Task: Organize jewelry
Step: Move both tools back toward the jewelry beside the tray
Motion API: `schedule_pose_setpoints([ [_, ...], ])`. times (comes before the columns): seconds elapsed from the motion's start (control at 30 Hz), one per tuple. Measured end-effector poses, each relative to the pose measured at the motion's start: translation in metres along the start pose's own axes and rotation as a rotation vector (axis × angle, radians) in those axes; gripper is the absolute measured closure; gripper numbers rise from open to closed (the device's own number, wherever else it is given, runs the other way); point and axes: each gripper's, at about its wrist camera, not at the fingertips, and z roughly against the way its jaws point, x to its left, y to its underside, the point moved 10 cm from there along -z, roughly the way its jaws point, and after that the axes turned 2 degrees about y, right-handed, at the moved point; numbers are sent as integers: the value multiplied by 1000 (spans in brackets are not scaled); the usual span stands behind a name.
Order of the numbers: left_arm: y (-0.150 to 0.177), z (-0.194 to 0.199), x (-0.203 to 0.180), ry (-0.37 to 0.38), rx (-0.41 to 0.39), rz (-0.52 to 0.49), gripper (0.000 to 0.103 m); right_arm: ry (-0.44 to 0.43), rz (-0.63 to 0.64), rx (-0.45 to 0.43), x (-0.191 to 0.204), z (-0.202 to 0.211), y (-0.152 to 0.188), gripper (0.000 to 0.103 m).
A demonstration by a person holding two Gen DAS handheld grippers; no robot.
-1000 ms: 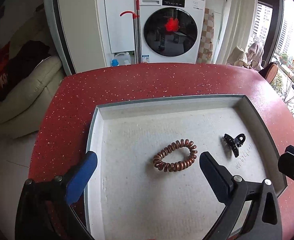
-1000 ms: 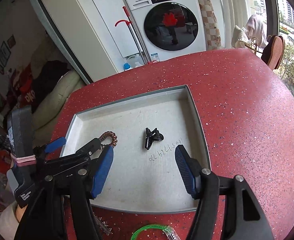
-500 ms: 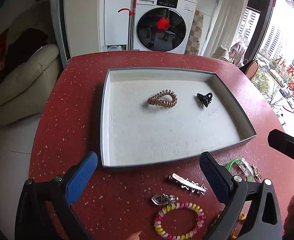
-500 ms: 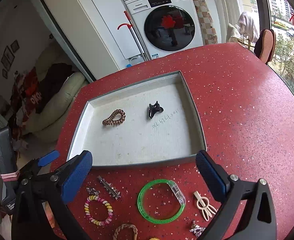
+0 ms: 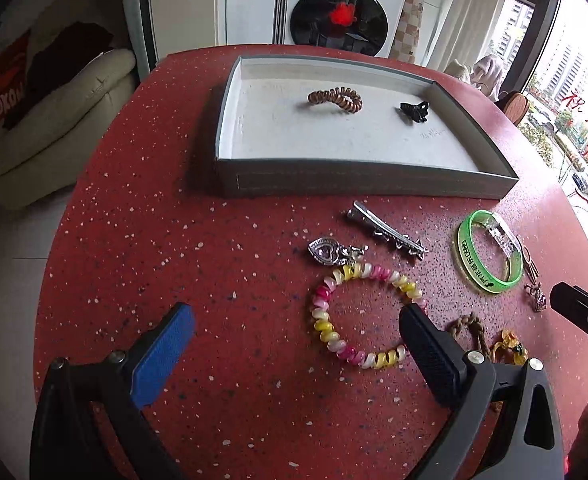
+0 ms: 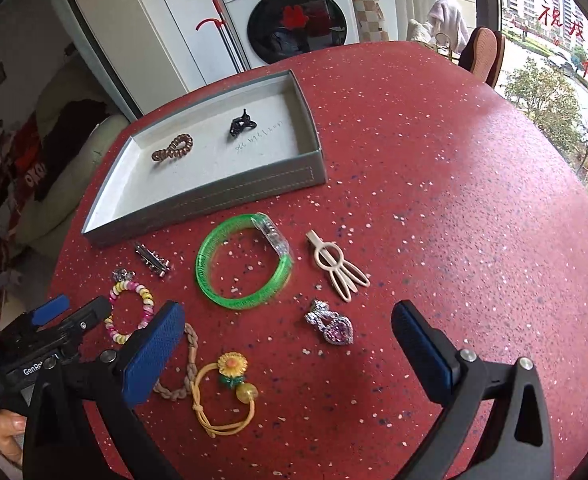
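A grey tray [image 5: 365,188] [image 6: 214,200] on the red table holds a copper spiral hair tie [image 5: 335,99] [image 6: 172,147] and a black claw clip [image 5: 413,111] [image 6: 241,124]. In front of it lie a pink-yellow spiral bracelet [image 5: 357,312] [image 6: 128,312], a silver hair clip [image 5: 385,234] [image 6: 152,260], a heart pendant [image 5: 325,251], a green bangle [image 5: 487,256] [image 6: 242,268], a beige clip [image 6: 335,264], a purple heart brooch [image 6: 331,326] and a sunflower hair tie [image 6: 226,392]. My left gripper [image 5: 294,344] is open above the bracelet. My right gripper [image 6: 290,344] is open near the brooch.
A braided brown band [image 6: 188,364] lies by the right gripper's left finger. The round table's edge [image 5: 54,264] drops to the floor on the left. A cream sofa [image 5: 54,120] and a washing machine [image 5: 341,16] stand beyond.
Both grippers have pulled back from over the tray toward the near side of the table. The loose jewelry in front of the tray has come into view. Both stay open and empty.
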Motion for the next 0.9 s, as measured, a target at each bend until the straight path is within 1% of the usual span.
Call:
schedule_pose_setpoints([
  [0.2,12,-4,2,-17,20,19,0,56,-47,16,-27,-2,13,0],
  [0.37,9,-4,-1,-34,9,4,0,71,-36,12,-30,-3,14,0],
  [0.43,9,-4,-4,-35,8,-8,0,80,-11,14,-25,-7,13,3],
  [0.47,9,-4,-5,-38,7,-14,0,83,0,18,-23,-9,13,7],
  [0.6,8,-8,-9,-41,10,-27,0,88,28,27,-17,-13,15,14],
  [0.67,7,-10,-11,-51,9,-38,0,95,46,34,-16,-16,16,22],
  [0.73,5,-10,-14,-53,7,-51,0,115,66,33,-14,-18,15,24],
  [0.8,4,-9,-18,-65,-4,-78,8,136,81,32,-13,-19,14,29],
  [0.83,4,-8,-20,-59,-6,-85,10,149,89,30,-13,-18,15,35],
  [0.87,4,-7,-22,-56,-9,-94,15,168,98,28,-15,-18,15,40],
  [0.9,4,-6,-24,-52,-13,-104,22,183,107,26,-15,-18,15,44],
])
